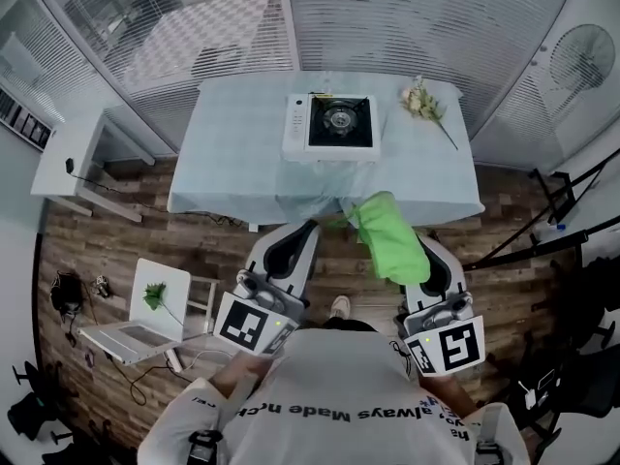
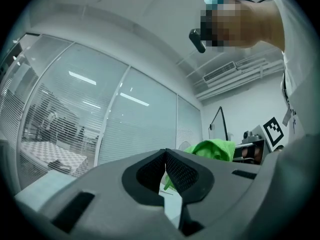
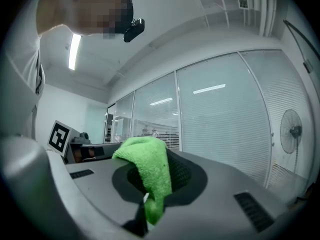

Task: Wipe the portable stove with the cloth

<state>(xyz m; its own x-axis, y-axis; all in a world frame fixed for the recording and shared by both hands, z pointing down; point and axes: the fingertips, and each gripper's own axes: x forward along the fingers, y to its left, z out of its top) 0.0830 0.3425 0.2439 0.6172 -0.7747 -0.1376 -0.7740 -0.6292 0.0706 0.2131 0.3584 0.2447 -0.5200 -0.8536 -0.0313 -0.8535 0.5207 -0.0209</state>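
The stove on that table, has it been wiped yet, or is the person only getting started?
Only getting started. Done: the green cloth is picked up, clamped in the right gripper. In hand: both grippers are held near the person's body, away from the table; the left gripper is shut and empty. Left: the cloth is not touching the portable stove, so all the wiping remains.

You are carrying a bright green cloth (image 1: 387, 238) in your grey right gripper (image 3: 154, 176), whose marker cube (image 1: 448, 347) is showing black-and-white squares. The stove (image 1: 329, 127) is presenting a white body with a black top. The table (image 1: 242, 153) is showing pale blue.
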